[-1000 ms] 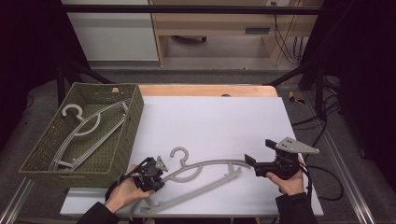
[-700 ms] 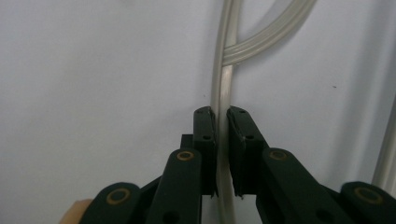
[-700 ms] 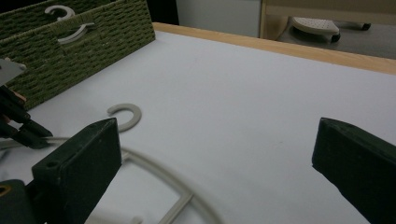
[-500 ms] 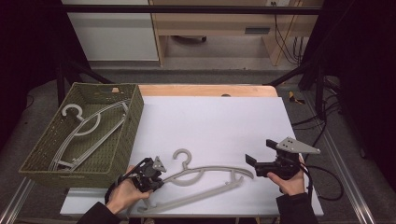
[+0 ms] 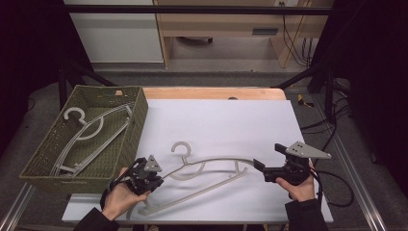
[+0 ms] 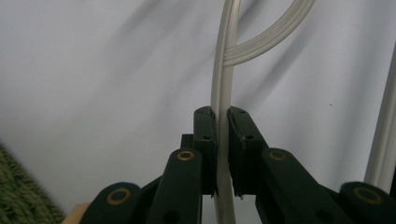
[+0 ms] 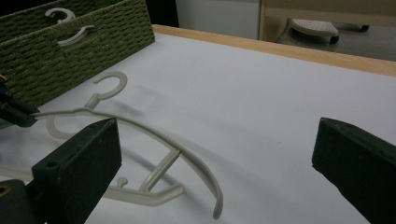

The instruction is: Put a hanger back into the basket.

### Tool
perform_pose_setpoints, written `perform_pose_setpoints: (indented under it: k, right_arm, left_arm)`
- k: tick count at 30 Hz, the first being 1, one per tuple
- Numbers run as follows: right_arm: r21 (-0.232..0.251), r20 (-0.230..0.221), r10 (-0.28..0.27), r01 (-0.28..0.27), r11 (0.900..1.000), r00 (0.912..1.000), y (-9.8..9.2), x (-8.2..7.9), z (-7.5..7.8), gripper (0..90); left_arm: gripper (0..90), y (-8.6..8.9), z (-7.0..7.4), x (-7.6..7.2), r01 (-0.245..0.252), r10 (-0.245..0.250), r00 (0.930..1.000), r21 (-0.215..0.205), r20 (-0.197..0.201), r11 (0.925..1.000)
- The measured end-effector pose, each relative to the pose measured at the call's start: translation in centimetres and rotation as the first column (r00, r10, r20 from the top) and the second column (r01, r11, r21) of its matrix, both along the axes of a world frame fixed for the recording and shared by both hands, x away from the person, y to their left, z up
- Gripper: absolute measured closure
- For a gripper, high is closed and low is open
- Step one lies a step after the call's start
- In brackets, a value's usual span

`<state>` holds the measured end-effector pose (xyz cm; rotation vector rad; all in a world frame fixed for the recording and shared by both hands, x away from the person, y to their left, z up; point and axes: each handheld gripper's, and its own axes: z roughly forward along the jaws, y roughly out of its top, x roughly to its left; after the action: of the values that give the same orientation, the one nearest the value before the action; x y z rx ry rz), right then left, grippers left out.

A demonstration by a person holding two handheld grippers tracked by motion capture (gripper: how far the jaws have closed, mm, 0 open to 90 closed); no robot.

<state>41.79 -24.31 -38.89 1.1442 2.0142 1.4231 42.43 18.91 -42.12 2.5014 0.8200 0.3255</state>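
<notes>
A beige plastic hanger (image 5: 211,163) lies across the front of the white table, hook (image 5: 181,147) pointing away from me. My left gripper (image 5: 155,179) is shut on the hanger's left arm (image 6: 223,84); in the left gripper view the thin bar runs straight up between the pressed jaws (image 6: 222,119). That end is raised a little off the table. My right gripper (image 5: 267,157) stands open just past the hanger's right tip (image 7: 215,212), jaws wide apart with nothing between them (image 7: 217,128).
A green woven basket (image 5: 139,111) sits at the left edge of the table and holds other beige hangers (image 5: 91,131). A wooden strip (image 5: 211,92) borders the table's far side. A cable (image 5: 337,187) trails from the right gripper.
My left gripper has drawn back to the left and risen slightly with the hanger's arm in it, tilting that end up. The right gripper has stayed where it was.
</notes>
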Motion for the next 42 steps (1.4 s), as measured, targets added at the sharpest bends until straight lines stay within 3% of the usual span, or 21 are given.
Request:
perform_pose_setpoints:
  k: [8,16,28,33,42]
  right_arm:
    - [0.002,0.006,-0.001,0.001,1.000,1.0000,-0.3,-0.1,0.2,1.6]
    - [0.011,0.015,-0.012,0.012,1.000,0.9998,-0.7,-0.3,0.4,1.5]
    - [0.015,0.022,-0.015,0.015,1.000,0.9996,-1.0,-0.4,0.5,1.4]
    - [0.019,0.020,-0.016,0.015,1.000,0.9997,-1.0,-0.4,0.5,1.3]
    - [0.016,0.018,-0.019,0.019,1.000,0.9996,-0.9,-0.3,0.4,1.3]
  left_arm:
    - [82.5,0.4,1.1,-0.1,-0.028,0.029,0.9986,-0.013,0.045,0.9995]
    - [82.5,0.9,3.5,-0.2,-0.048,0.051,0.9933,-0.033,0.104,0.9983]
    - [82.5,2.5,8.3,0.7,-0.095,0.103,0.9715,-0.048,0.214,0.9943]
    - [82.5,3.7,9.9,1.6,-0.127,0.132,0.9634,-0.039,0.233,0.9912]
    - [82.5,7.1,12.1,3.2,-0.166,0.181,0.9500,-0.080,0.254,0.9828]
